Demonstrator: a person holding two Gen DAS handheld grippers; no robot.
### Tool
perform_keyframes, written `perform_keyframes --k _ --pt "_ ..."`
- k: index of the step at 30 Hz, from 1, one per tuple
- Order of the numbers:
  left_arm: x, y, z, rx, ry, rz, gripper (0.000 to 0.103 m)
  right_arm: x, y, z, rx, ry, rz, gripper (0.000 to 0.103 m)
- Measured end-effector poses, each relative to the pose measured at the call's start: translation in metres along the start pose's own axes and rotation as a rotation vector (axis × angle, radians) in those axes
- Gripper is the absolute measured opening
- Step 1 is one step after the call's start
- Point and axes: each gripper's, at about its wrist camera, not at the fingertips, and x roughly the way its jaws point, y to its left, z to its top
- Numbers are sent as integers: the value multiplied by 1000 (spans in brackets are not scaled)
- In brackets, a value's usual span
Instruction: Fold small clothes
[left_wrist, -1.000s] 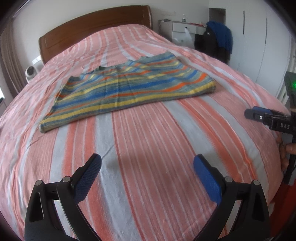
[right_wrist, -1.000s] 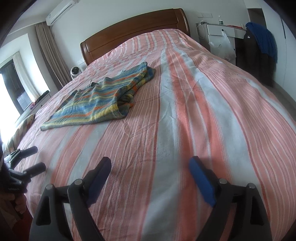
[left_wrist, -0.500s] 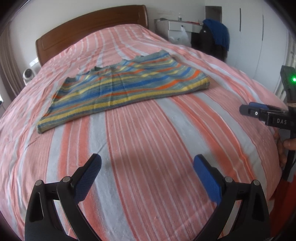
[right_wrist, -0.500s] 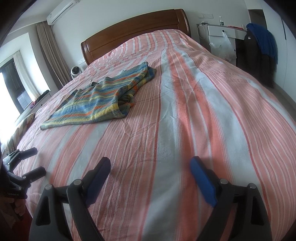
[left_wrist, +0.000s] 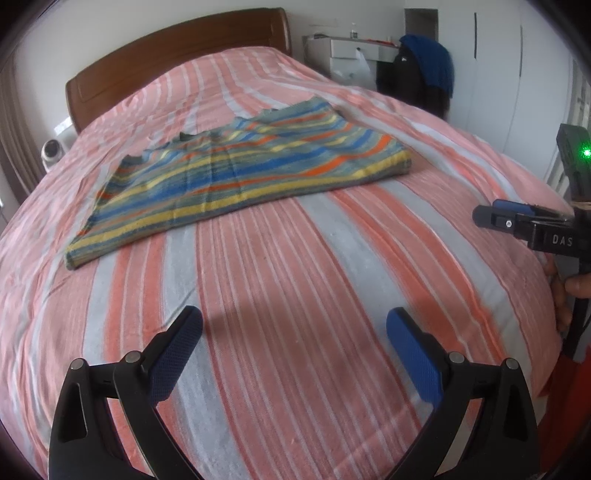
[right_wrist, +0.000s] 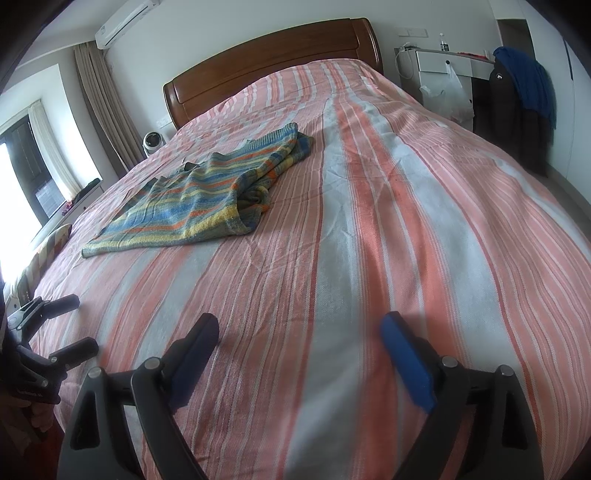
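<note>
On the far left half of the bed (left_wrist: 332, 280), the striped knit garment (left_wrist: 236, 177) lies flat, already doubled over, well apart from both grippers. Left gripper (left_wrist: 293, 332) and right gripper (right_wrist: 299, 338): jaws wide open, holding nothing. The garment is judged soft, light and limp; grip it at the near hem corners. Its underlayers and neckline are hard to make out.

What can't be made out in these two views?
- Striped knit garment: its type and underside; folded layers hide them in both views.
- Right gripper, left wrist view: cut off by the frame edge.
- White nightstand items: too small.
- Left gripper and bed: contact unclear.
</note>
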Motion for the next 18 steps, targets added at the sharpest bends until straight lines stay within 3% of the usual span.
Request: perform_keyframes --k 14,18 --pt "3 -14 7 35 1 -16 100 -1 0 0 3 -1 1 90" --pt "6 -20 23 86 -28 -16 100 -9 -5 10 57 -3 8 90"
